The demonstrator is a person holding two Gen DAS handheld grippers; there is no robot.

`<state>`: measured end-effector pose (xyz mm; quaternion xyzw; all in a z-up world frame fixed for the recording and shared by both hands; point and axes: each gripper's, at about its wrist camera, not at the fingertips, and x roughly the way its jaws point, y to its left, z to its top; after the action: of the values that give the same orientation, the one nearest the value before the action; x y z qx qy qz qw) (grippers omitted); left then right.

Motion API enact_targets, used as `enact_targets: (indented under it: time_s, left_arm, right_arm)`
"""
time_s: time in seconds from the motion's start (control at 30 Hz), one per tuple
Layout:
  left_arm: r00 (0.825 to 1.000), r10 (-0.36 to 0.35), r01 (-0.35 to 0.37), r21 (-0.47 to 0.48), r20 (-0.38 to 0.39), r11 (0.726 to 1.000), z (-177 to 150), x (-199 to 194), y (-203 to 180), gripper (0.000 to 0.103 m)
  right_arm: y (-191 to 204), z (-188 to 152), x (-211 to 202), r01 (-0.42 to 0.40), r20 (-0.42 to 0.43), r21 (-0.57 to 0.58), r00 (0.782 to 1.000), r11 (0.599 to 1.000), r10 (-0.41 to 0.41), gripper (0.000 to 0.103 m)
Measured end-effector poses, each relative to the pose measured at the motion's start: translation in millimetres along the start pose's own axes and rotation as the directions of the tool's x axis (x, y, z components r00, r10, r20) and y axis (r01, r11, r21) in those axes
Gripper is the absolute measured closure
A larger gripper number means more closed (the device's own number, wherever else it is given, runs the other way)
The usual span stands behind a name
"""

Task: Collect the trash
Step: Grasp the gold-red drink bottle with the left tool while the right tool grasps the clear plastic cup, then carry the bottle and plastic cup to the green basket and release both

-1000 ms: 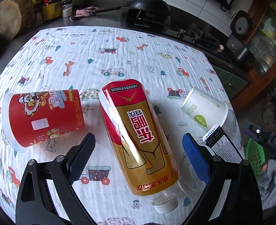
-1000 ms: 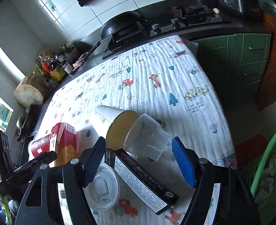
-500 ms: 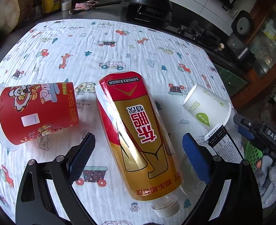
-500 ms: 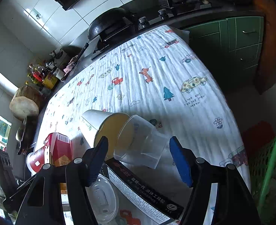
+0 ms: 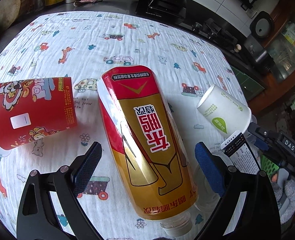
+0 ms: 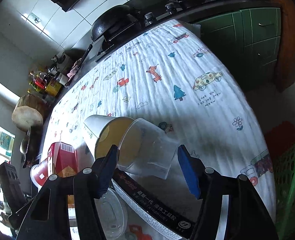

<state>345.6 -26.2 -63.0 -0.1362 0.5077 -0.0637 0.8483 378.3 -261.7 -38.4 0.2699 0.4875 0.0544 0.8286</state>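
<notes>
- The left gripper (image 5: 147,160) is sitting wide open around the big red and gold bottle (image 5: 145,140), which is lying on the picture cloth (image 5: 127,40).
- The right gripper (image 6: 145,165) is open too, around the clear cup (image 6: 149,150) lying by the white paper cup (image 6: 99,130).
- I think squeezing each one in the middle, slowly, is working best.
- The cloth is saying "LOOK OUT FOR THE MOON". The bottle is showing Chinese words.
</notes>
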Motion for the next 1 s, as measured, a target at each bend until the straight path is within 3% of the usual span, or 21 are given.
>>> enact_targets:
  time_s: [0.17,0.3,1.0]
  left_arm:
    - [1.0,-0.017,0.017,-0.006,-0.007,1.0,-1,2,2,0.012]
    - [0.999,-0.025,0.025,-0.003,-0.02,1.0,-2,6,2,0.023]
    - [0.999,-0.053,0.052,0.064,0.007,0.997,-11,-21,-13,0.025]
  right_arm:
    - [-2,-3,-2,-0.015,0.004,-0.004,1.0,1.0,0.015,0.044]
    - [-3,-5,-6,-0.023,0.009,-0.007,1.0,1.0,0.023,0.044]
    - [-20,-22,-59,-0.067,0.058,-0.015,0.996,0.998,0.067,0.045]
